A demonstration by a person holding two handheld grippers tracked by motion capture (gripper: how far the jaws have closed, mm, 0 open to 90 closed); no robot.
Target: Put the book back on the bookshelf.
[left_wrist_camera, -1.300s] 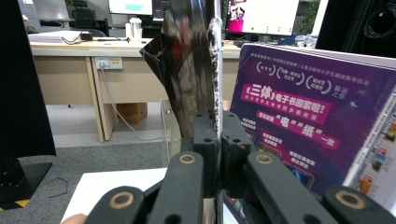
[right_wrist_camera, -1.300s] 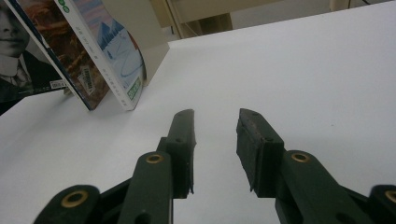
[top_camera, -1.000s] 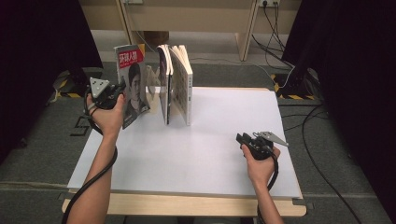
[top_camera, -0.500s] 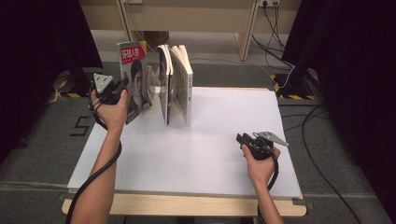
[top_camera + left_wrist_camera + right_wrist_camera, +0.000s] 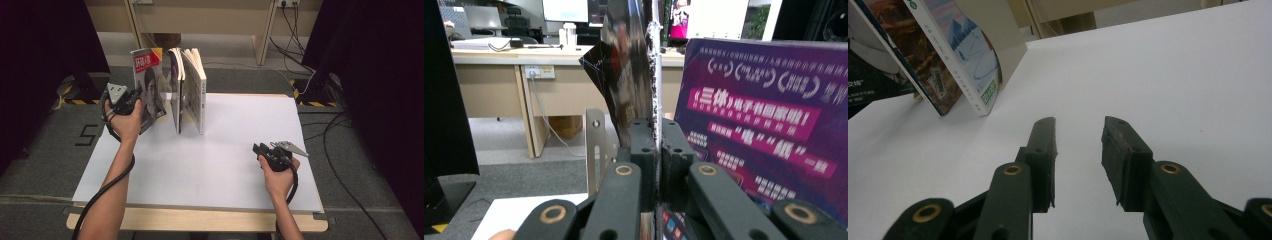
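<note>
Left gripper point(image 5: 131, 98) clenched on magazine point(image 5: 148, 82), now lower than second ago, magazine tilting off book row point(image 5: 189, 87). Right gripper point(image 5: 1078, 131) released, idle on counter point(image 5: 220, 160).

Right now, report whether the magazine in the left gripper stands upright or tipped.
Tipped: the magazine leans left, away from the upright books, pinched by the left gripper.
</note>
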